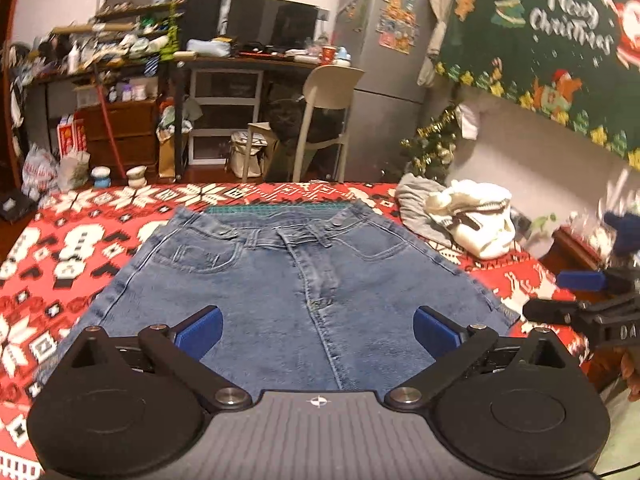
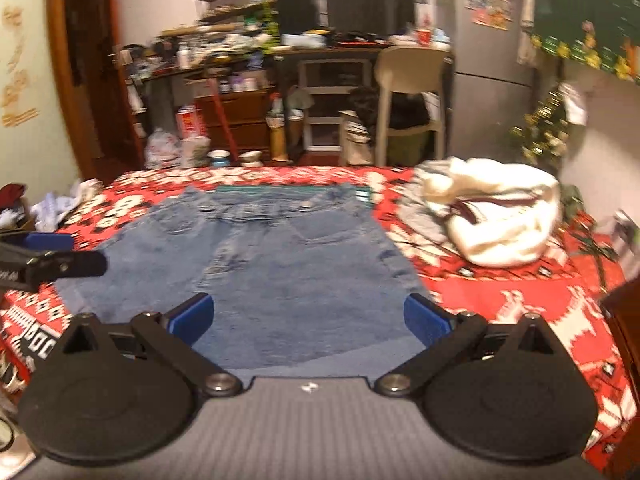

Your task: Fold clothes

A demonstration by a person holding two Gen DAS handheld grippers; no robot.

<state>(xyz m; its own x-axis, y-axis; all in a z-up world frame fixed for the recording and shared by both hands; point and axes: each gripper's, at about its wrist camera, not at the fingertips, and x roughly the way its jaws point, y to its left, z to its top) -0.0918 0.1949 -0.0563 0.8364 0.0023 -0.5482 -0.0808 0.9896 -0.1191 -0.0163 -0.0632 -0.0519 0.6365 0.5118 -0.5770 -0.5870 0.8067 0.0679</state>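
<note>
Blue denim jeans lie flat, front side up, on a table under a red and white patterned cloth, waistband toward the far edge. My left gripper hovers over the near part of the denim, blue pads wide apart and nothing between them. In the right wrist view the same jeans appear blurred, and my right gripper is open above their near right part. Each gripper shows in the other's view: the right gripper at the right edge, the left gripper at the left edge.
A white garment sits bunched on a grey one at the table's far right. A green mat peeks out beyond the waistband. Behind the table stand a beige chair, a cluttered desk, shelves and a grey fridge.
</note>
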